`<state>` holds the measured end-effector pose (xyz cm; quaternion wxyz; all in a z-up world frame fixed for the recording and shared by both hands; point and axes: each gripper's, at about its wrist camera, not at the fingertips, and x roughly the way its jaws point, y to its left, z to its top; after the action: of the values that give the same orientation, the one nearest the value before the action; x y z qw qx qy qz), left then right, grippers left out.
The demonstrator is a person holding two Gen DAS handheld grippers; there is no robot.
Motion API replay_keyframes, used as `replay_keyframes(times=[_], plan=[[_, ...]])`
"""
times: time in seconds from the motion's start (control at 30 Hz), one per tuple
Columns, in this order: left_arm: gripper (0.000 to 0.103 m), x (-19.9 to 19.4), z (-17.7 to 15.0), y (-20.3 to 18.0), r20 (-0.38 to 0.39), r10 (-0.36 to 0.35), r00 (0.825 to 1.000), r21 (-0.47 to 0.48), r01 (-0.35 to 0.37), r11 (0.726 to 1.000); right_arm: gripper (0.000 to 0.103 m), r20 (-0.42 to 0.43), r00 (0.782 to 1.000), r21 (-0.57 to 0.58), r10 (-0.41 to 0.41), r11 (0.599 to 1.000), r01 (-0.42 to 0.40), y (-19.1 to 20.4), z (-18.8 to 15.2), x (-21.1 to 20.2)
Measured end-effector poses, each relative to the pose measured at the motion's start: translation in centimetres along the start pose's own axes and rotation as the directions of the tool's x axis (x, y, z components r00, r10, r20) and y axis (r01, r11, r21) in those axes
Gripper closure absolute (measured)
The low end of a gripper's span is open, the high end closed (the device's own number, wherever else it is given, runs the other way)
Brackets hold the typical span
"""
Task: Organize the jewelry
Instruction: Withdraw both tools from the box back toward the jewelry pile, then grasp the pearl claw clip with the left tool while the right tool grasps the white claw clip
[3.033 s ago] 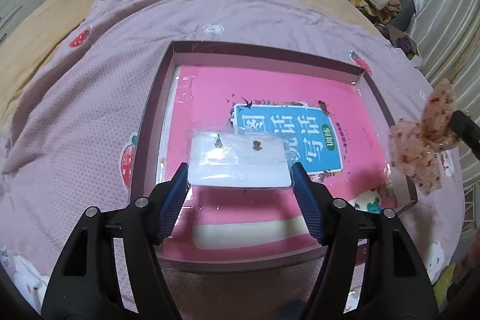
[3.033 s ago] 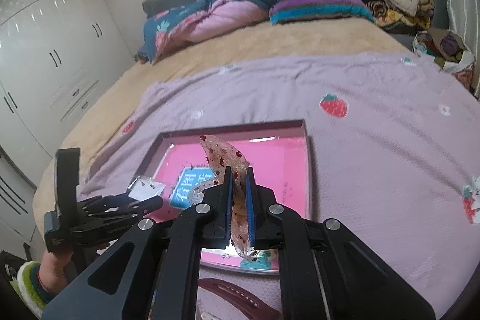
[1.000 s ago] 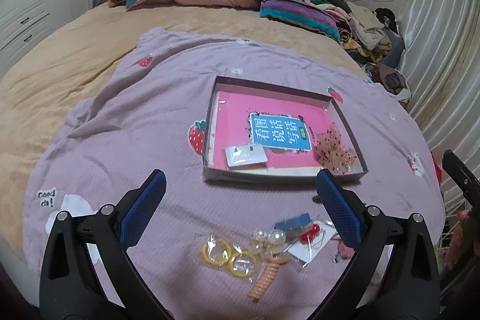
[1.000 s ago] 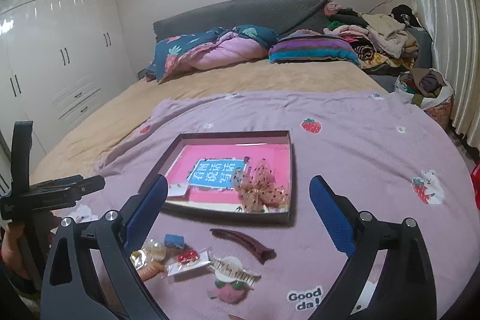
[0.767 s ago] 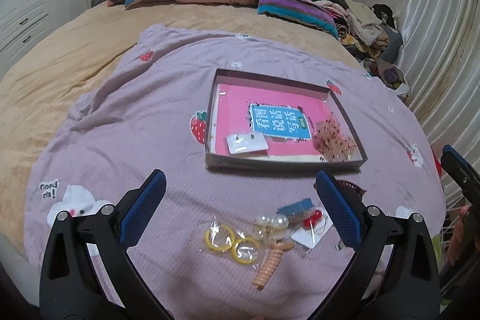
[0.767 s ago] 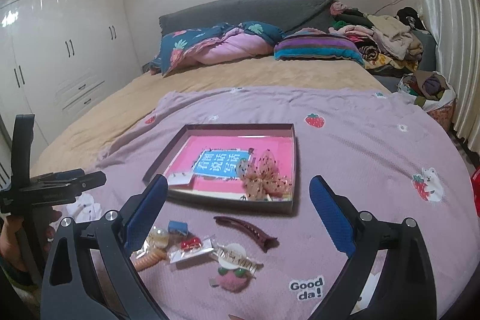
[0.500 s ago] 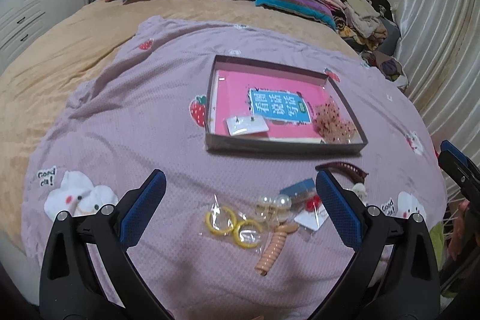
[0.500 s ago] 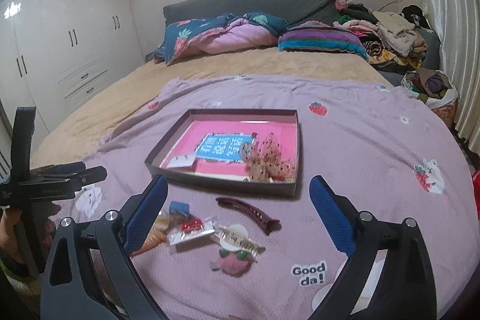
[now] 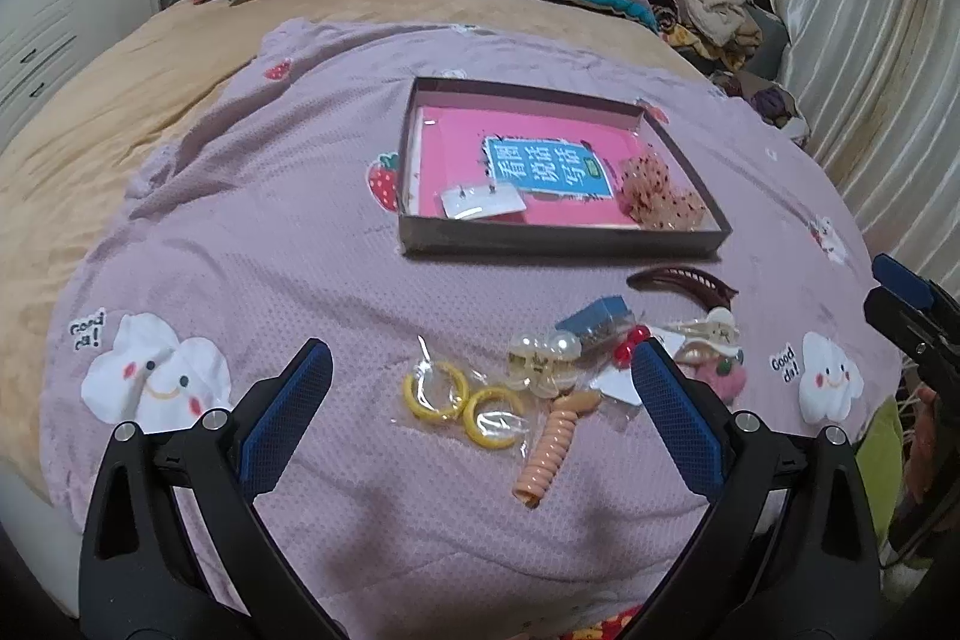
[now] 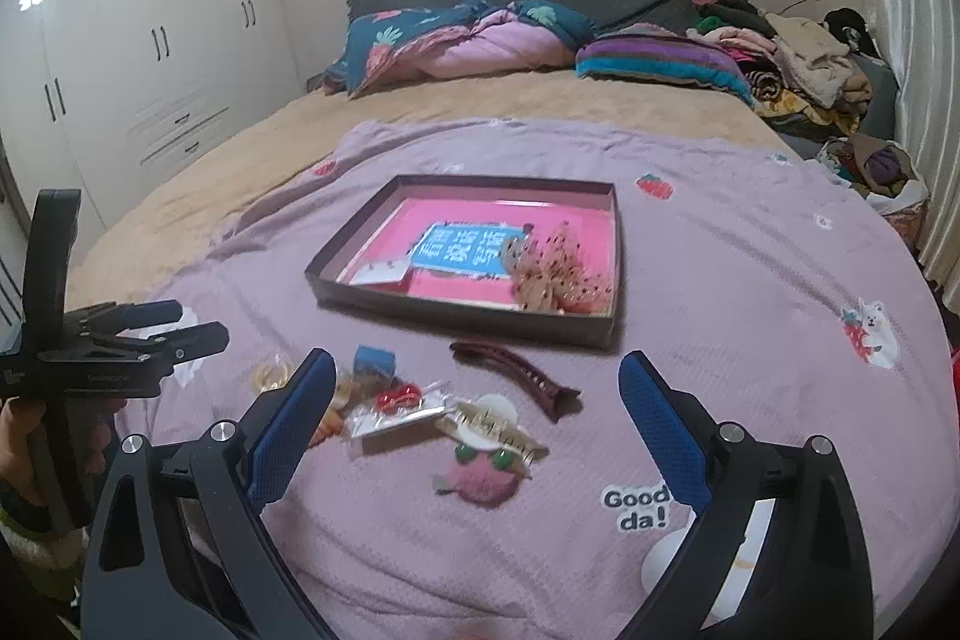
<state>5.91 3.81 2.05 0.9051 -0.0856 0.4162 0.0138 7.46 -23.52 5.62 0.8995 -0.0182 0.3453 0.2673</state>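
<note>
While the left gripper (image 9: 477,403) and right gripper (image 10: 474,403) both hang spread apart and empty above the blanket's (image 9: 240,244) near edge, only two pieces lie in the box (image 9: 561,244): an earring card (image 9: 483,203) at its near left corner and a spotted bow (image 9: 660,196) at its near right; left outside, just before its near wall, are the yellow hoops (image 9: 462,403), spiral tie (image 9: 555,451), brown claw clip (image 10: 516,364) and plush clip (image 10: 483,478)

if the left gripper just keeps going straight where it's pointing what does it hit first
Probably the bagged yellow hoop earrings on the purple blanket, lying between the open left gripper's fingers. The spiral hair tie lies just right. Depth is uncertain.
</note>
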Motion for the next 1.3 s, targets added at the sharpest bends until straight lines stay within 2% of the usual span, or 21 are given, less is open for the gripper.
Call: replay_keyframes(times=[0.47,0.7,0.77,0.83,0.9,1.07,1.13,1.23,1.3], plan=[[0.010,2.3,-2.4,-1.1,-0.085,-0.042,0.996,0.032,0.045,0.998,0.008,-0.089,0.996,-0.019,-0.010,1.000,0.009,-0.3,-3.0,1.4],[0.036,4.7,-2.3,-1.8,-0.130,-0.074,0.989,0.039,0.080,0.996,0.008,-0.108,0.994,0.001,-0.010,1.000,0.010,-1.0,-3.6,2.3],[0.038,5.3,-2.0,-2.0,-0.139,-0.085,0.987,0.039,0.092,0.995,0.008,-0.114,0.993,0.001,-0.012,1.000,0.012,-1.1,-3.7,2.6],[0.045,6.0,-1.7,-2.4,-0.150,-0.101,0.984,0.043,0.109,0.993,0.008,-0.122,0.992,0.002,-0.014,1.000,0.014,-1.3,-3.9,3.1],[0.046,6.7,-1.5,-2.7,-0.164,-0.115,0.980,0.042,0.123,0.992,0.008,-0.131,0.991,0.001,-0.017,1.000,0.018,-1.4,-3.8,3.7],[0.049,8.7,-0.9,-3.2,-0.195,-0.110,0.975,0.038,0.120,0.992,0.008,-0.158,0.987,-0.005,-0.007,1.000,0.006,-1.8,-3.8,5.4],[0.054,9.5,-0.8,-3.1,-0.210,-0.111,0.971,0.032,0.121,0.992,0.008,-0.182,0.983,-0.002,0.000,1.000,0.000,-2.0,-3.7,6.3],[0.059,10.2,-0.7,-3.0,-0.223,-0.112,0.968,0.025,0.121,0.992,0.010,-0.213,0.977,-0.012,0.008,1.000,-0.011,-2.2,-3.6,7.9],[0.064,10.7,-0.6,-2.7,-0.225,-0.122,0.967,0.005,0.127,0.992,0.014,-0.235,0.972,-0.018,0.019,1.000,-0.024,-2.2,-3.6,9.0]])
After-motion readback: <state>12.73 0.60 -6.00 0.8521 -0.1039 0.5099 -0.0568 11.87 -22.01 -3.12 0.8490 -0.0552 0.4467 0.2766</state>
